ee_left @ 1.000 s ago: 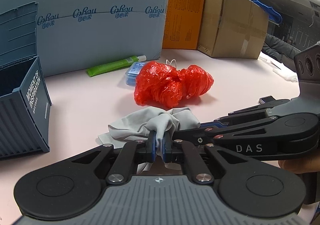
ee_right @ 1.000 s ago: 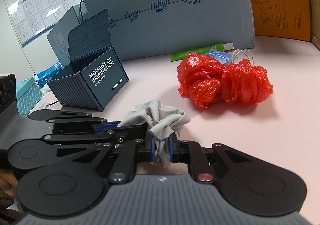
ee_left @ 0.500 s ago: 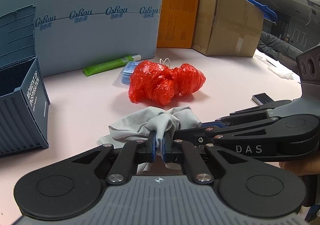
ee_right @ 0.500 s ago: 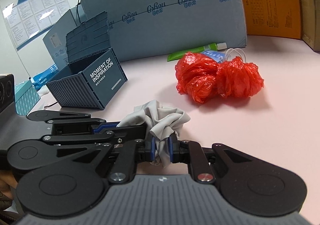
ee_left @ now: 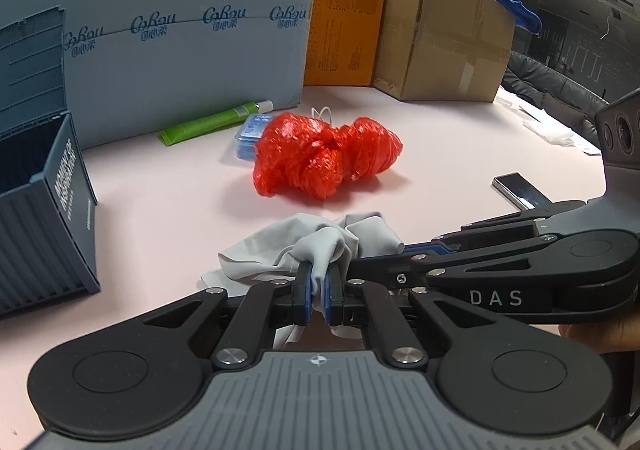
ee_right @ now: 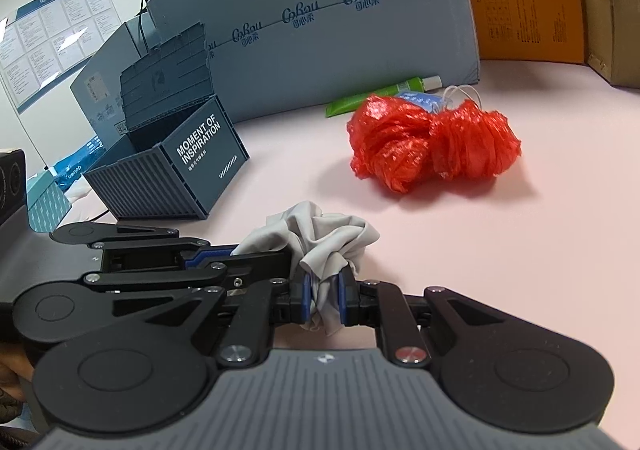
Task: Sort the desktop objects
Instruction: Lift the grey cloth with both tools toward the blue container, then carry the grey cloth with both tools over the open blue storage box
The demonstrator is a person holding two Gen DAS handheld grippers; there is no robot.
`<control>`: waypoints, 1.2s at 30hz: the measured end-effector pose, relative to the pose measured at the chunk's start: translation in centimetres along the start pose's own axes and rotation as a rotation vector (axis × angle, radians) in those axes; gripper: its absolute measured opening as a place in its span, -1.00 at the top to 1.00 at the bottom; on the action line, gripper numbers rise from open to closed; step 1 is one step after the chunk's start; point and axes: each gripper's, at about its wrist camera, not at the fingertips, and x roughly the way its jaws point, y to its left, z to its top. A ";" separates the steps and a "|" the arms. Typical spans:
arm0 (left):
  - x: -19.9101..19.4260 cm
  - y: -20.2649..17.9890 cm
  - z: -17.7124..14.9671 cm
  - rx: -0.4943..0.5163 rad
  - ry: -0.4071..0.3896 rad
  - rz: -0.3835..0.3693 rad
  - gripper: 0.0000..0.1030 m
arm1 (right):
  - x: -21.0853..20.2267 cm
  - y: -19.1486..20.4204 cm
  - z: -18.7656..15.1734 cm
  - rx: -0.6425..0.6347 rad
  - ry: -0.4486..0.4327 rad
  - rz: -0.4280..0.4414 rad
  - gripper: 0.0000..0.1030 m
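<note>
A crumpled grey cloth (ee_left: 320, 242) (ee_right: 324, 238) lies on the pink table, pinched from two sides. My left gripper (ee_left: 318, 296) is shut on a fold of it; my right gripper (ee_right: 323, 300) is shut on another fold. Each gripper reaches across the other's view: the right one (ee_left: 354, 260) from the right, the left one (ee_right: 236, 252) from the left. Beyond the cloth sits a crumpled red plastic bag (ee_left: 326, 160) (ee_right: 432, 144). An open dark blue container-style box (ee_left: 38, 202) (ee_right: 176, 166) stands at the left.
Behind the bag lie a green tube (ee_left: 214, 122) (ee_right: 380, 94) and a blue packet (ee_left: 252, 134) with a white cord. A grey-blue carton (ee_left: 180, 34), an orange box (ee_left: 344, 18) and a brown carton (ee_left: 444, 34) wall the back. A phone (ee_left: 518, 190) lies at right.
Both views have drawn back slightly from the red bag and tilted; the phone shows more fully at the right. Both grips on the cloth are unchanged.
</note>
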 end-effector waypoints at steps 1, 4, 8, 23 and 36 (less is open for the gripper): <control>-0.1 0.2 0.1 0.000 -0.003 0.001 0.93 | 0.0 0.2 0.2 -0.001 -0.003 0.000 0.71; -0.6 0.8 0.6 0.000 -0.015 0.002 0.93 | 0.1 0.7 0.7 -0.006 -0.015 -0.002 0.71; -1.2 1.4 1.1 0.002 -0.033 0.008 0.93 | 0.1 1.5 1.4 -0.014 -0.031 -0.003 0.71; -3.8 4.3 2.9 -0.015 -0.108 0.043 0.93 | 0.7 4.3 4.3 -0.050 -0.089 0.010 0.70; -4.9 5.6 3.9 -0.021 -0.163 0.057 0.93 | 1.0 5.8 6.0 -0.069 -0.130 0.013 0.70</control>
